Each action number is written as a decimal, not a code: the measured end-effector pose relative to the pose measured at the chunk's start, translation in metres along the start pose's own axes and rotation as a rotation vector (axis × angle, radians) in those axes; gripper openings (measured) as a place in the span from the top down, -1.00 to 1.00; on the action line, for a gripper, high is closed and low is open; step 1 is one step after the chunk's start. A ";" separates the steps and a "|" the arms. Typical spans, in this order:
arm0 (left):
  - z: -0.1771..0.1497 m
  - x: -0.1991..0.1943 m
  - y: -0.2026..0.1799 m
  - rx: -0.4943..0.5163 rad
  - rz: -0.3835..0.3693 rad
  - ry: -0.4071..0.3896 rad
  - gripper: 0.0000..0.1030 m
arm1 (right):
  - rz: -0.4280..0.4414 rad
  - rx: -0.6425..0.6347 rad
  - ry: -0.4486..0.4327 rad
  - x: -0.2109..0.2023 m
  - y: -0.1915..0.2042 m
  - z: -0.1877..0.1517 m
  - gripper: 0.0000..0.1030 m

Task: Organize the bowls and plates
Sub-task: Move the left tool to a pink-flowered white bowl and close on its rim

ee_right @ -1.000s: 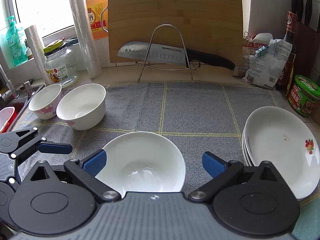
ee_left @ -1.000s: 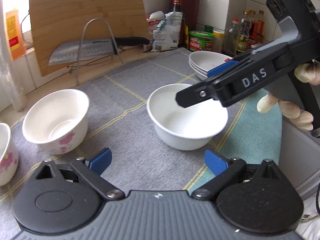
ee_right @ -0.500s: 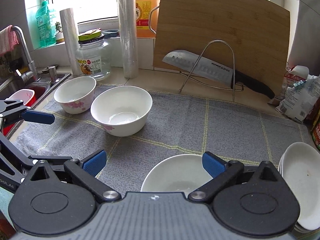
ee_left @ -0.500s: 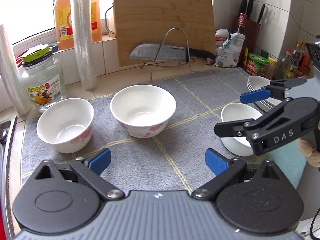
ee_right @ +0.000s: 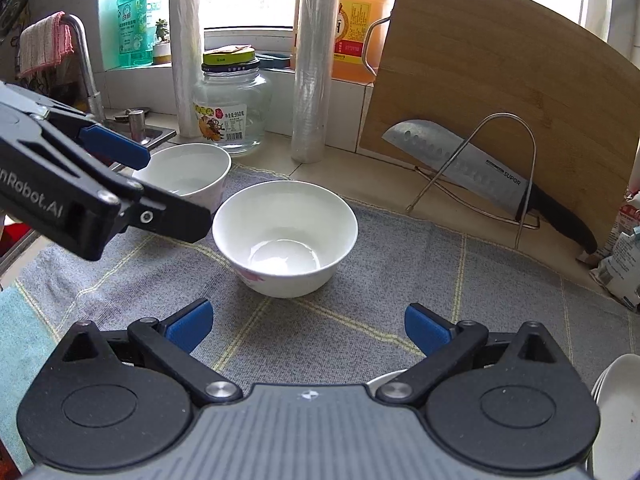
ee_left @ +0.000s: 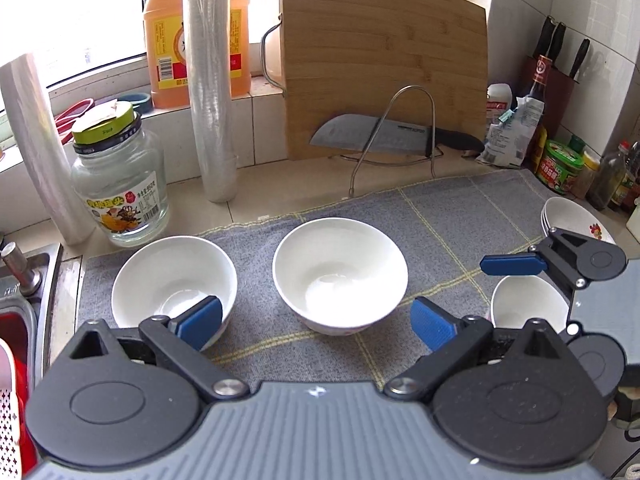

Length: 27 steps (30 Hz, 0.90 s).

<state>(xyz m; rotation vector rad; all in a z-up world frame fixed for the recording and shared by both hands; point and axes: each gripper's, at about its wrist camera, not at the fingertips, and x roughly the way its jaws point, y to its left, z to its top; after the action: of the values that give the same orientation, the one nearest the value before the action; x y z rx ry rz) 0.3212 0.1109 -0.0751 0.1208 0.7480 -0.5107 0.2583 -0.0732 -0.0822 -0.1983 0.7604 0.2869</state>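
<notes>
A white bowl with pink flowers [ee_left: 340, 276] [ee_right: 285, 236] sits mid-mat. A second such bowl [ee_left: 172, 284] [ee_right: 186, 172] stands to its left. A plain white bowl [ee_left: 528, 308] sits at the right, below my right gripper. A stack of white plates [ee_left: 576, 216] [ee_right: 616, 408] lies at the far right. My left gripper [ee_left: 316, 322] is open and empty, just in front of the two left bowls. My right gripper [ee_right: 308, 326] is open and empty, facing the middle bowl from the right.
The bowls sit on a grey checked mat [ee_left: 440, 216]. Behind it stand a cleaver on a wire rack [ee_left: 384, 140], a bamboo cutting board [ee_left: 384, 60], a glass jar [ee_left: 120, 184], wrap rolls [ee_left: 210, 80] and condiment bottles [ee_left: 560, 160]. A sink [ee_left: 24, 292] lies left.
Both grippers have swung left, from the plain bowl and plates toward the two flowered bowls. The left gripper now faces the middle bowl. Both stay open.
</notes>
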 end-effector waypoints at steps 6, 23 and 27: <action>0.024 0.025 0.009 0.063 -0.049 0.036 -0.94 | -0.028 0.004 0.003 0.001 0.009 0.009 -1.00; 0.053 0.096 0.020 0.174 -0.216 0.194 -0.88 | -0.057 0.002 0.048 0.040 0.022 0.019 -1.00; 0.049 0.106 0.017 0.189 -0.242 0.234 -0.81 | -0.046 -0.003 0.071 0.049 0.025 0.020 -1.00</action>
<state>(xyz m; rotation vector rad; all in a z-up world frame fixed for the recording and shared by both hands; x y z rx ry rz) 0.4252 0.0699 -0.1118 0.2715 0.9485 -0.8081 0.2974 -0.0350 -0.1043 -0.2295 0.8245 0.2382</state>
